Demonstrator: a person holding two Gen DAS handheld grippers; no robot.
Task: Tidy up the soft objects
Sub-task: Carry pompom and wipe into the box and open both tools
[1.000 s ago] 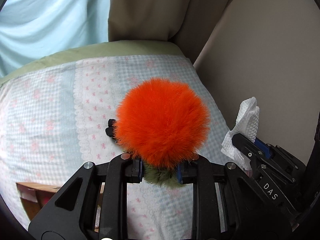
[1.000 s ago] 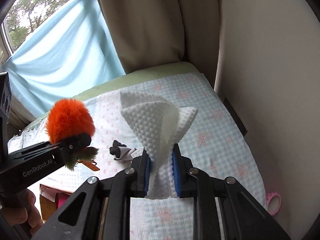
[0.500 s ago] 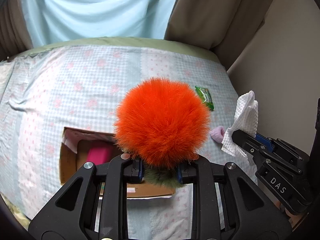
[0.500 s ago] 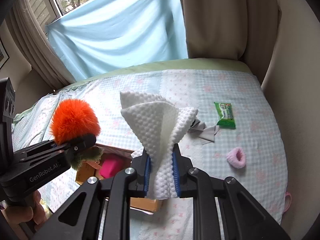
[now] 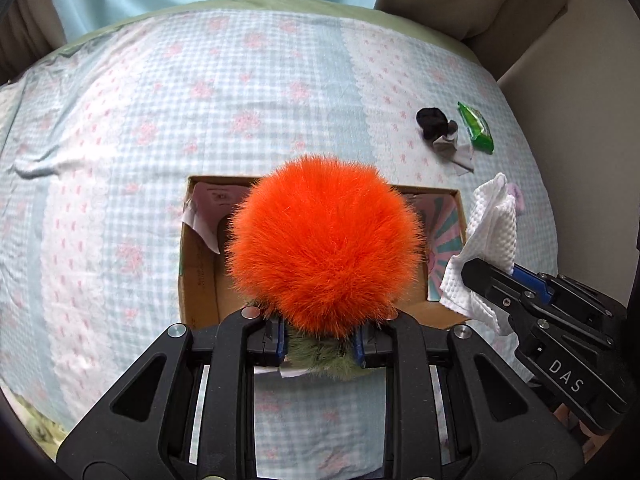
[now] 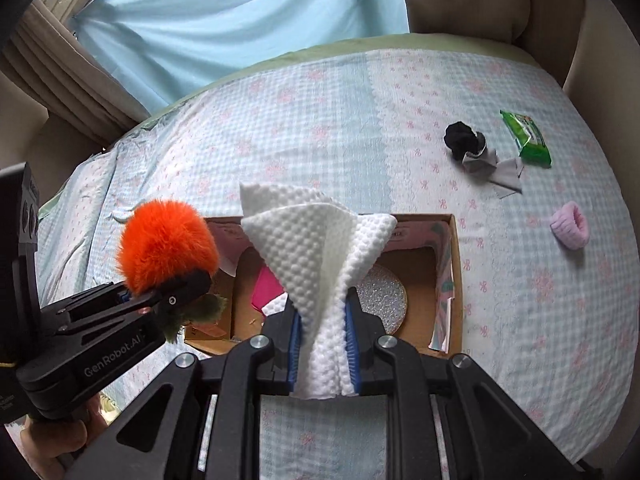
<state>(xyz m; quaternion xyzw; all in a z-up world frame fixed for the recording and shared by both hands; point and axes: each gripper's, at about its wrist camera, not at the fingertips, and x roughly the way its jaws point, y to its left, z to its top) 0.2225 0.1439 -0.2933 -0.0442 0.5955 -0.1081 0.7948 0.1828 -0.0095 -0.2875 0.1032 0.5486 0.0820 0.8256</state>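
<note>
My left gripper (image 5: 320, 346) is shut on a fluffy orange pompom (image 5: 324, 240) with a green tuft below it, held above an open cardboard box (image 5: 198, 276) on the bed. It also shows in the right wrist view (image 6: 168, 246). My right gripper (image 6: 322, 344) is shut on a white dimpled cloth (image 6: 316, 248) and holds it over the near edge of the box (image 6: 456, 280). The cloth also shows in the left wrist view (image 5: 492, 236). The box holds a pink item (image 6: 266, 286) and a silver glittery disc (image 6: 380, 294).
On the checked bedspread (image 6: 320, 120) to the right lie a black and grey sock bundle (image 6: 474, 150), a green packet (image 6: 526, 138) and a pink scrunchie (image 6: 570, 230). A blue curtain (image 6: 220, 12) and beige cushions stand behind the bed. A wall runs along the right side.
Both grippers have swung back and tilted down with their loads, from the bed's far right corner to above the box. The box has come fully into view beneath them.
</note>
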